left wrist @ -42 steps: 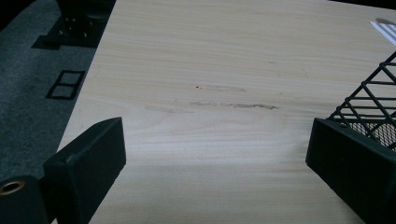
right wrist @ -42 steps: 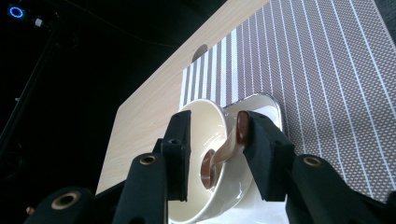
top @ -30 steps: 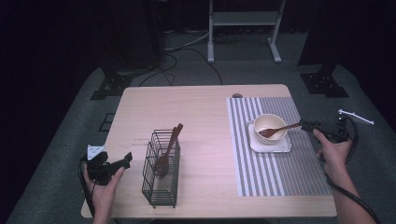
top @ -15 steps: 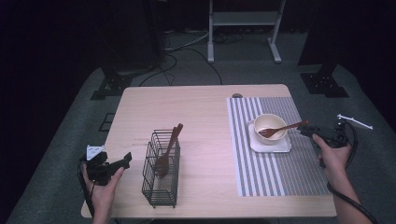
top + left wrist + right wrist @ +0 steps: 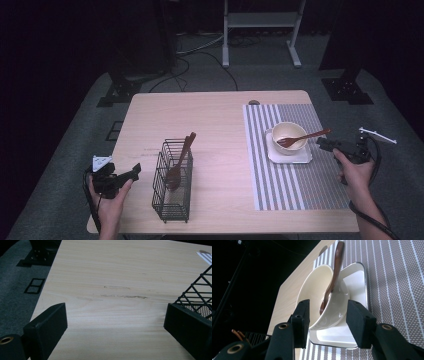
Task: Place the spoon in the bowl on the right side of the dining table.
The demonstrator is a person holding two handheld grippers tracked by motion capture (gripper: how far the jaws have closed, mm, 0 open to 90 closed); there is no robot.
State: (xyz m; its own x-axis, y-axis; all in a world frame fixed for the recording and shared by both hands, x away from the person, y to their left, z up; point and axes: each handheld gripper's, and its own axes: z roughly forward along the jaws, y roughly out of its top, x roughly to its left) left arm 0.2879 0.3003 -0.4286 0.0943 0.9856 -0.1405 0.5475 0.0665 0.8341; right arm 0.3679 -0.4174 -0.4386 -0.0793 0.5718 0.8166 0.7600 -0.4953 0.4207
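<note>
High view: right gripper back from wooden fork, fingers lately opening, empty.

A dark studio-like lab: lone wooden table on grey carpet, equipment stands and floor cables.

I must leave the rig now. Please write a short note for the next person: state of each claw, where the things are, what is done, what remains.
Right claw: open, nothing held; its jaws have just been opening. It sits at the handle end of the wooden fork.
Left claw: open, empty, at the table edge left of the wire basket.
Things: fork lies in the cream bowl, handle over the rim; bowl on the white tray on the striped mat. A wooden spoon stands in the basket.
Done: fork appears placed in the bowl.
Left: probably the spoon in the basket.
</note>
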